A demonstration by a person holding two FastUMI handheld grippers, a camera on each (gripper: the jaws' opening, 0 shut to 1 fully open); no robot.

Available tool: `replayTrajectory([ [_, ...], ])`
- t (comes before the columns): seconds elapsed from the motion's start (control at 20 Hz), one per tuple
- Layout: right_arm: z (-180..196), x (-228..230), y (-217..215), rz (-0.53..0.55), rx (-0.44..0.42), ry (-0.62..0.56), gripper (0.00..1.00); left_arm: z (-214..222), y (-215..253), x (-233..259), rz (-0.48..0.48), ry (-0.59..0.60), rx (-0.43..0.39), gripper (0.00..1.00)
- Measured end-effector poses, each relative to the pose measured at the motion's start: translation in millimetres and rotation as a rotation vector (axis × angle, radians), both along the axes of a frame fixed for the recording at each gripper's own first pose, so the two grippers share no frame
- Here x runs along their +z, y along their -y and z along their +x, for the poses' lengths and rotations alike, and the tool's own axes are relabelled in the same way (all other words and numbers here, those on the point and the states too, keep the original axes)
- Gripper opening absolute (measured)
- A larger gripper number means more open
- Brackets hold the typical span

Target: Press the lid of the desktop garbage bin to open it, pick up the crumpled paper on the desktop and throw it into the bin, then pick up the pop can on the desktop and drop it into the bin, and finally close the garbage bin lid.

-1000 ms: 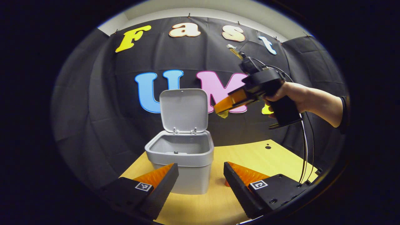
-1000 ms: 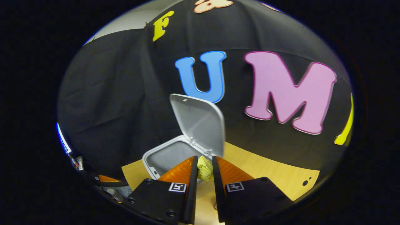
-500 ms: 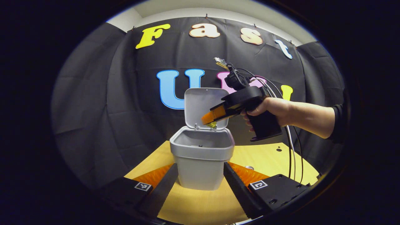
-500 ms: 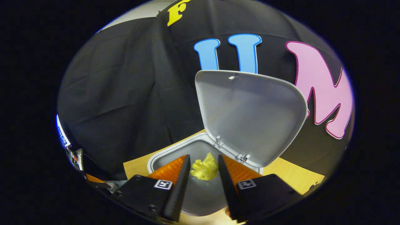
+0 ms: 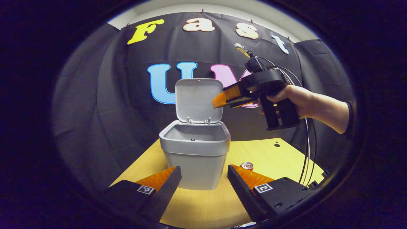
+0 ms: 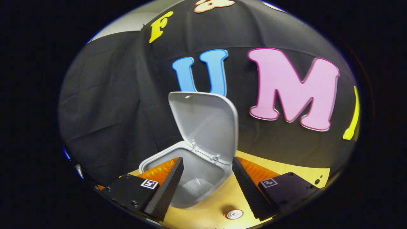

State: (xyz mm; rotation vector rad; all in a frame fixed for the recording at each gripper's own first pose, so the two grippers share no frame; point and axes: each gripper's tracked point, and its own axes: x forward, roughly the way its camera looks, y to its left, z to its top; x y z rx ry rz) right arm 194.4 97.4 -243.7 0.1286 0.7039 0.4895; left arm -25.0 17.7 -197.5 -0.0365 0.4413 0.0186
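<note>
The grey bin (image 5: 194, 152) stands on the wooden table (image 5: 270, 152) with its lid (image 5: 198, 100) swung up and upright. My right gripper (image 5: 220, 102), held in a hand (image 5: 295, 100), hovers open beside the lid's right edge, above the bin's rim, with nothing between its fingers. In the right gripper view the same gripper (image 6: 206, 179) stands open over the bin (image 6: 190, 178) and its lid (image 6: 206, 124). The pop can (image 5: 247, 165) stands to the right of the bin; its top (image 6: 234, 214) shows below the bin. My left gripper (image 5: 203, 184) is open, low in front of the bin.
Black cloth walls close the booth behind and beside the bin. The table (image 6: 286, 170) extends to the right of the bin, with small dark holes (image 5: 276, 145) near its far right. Cables (image 5: 307, 149) hang from the right gripper.
The right gripper opened over the bin and the yellow crumpled paper left its fingers. It then pulled back up and to the right. The left gripper stayed open.
</note>
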Motion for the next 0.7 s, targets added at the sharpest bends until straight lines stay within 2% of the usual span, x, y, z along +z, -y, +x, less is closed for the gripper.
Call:
replayTrajectory([
  [0.15, -13, -2, 53, -0.04, -0.089, 0.017, 0.99, 17, 26, -28, -0.016, -0.016, -0.061, 0.98],
  [0.35, -40, -9, 128, -0.056, -0.241, 0.05, 0.99, 49, 65, -81, 0.027, -0.043, -0.173, 0.98],
  [0.55, -66, -1, 208, -0.032, -0.46, 0.16, 0.99, 74, 104, -132, 0.01, -0.081, -0.261, 0.98],
  [0.7, -102, -14, 279, -0.094, -0.612, 0.181, 0.99, 89, 132, -176, 0.007, -0.127, -0.316, 0.99],
])
